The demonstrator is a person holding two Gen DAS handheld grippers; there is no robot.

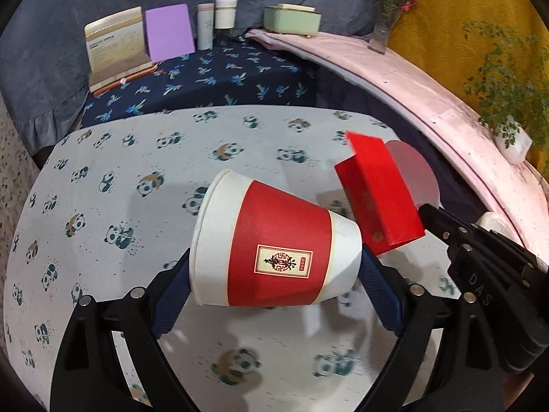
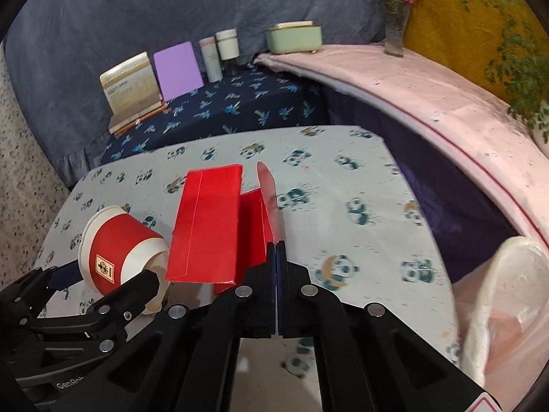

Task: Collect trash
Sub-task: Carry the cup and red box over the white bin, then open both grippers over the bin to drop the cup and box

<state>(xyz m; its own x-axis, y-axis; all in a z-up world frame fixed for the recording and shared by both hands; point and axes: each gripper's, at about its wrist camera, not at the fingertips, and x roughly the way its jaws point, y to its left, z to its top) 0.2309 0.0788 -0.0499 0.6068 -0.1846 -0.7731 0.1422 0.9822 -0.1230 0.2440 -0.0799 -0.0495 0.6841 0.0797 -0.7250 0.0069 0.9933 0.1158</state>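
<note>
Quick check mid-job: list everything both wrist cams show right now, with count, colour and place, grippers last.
paper cup: 1, white with red band, on its side, held above the panda table
red box: 1, red, flap open, held above the table
panda tablecloth: 1, pale with panda print, covers the table
booklet stand: 1, cream, back left shelf
purple card: 1, purple, beside it
bottles: 2, white, back centre
green box: 1, pale green, pink ledge
flower vase: 1, clear, pink flowers, ledge
bag: 1, pinkish, white-rimmed, right edge
left gripper: jaws clamp the cup
right gripper: jaws pinch the box flap
</note>
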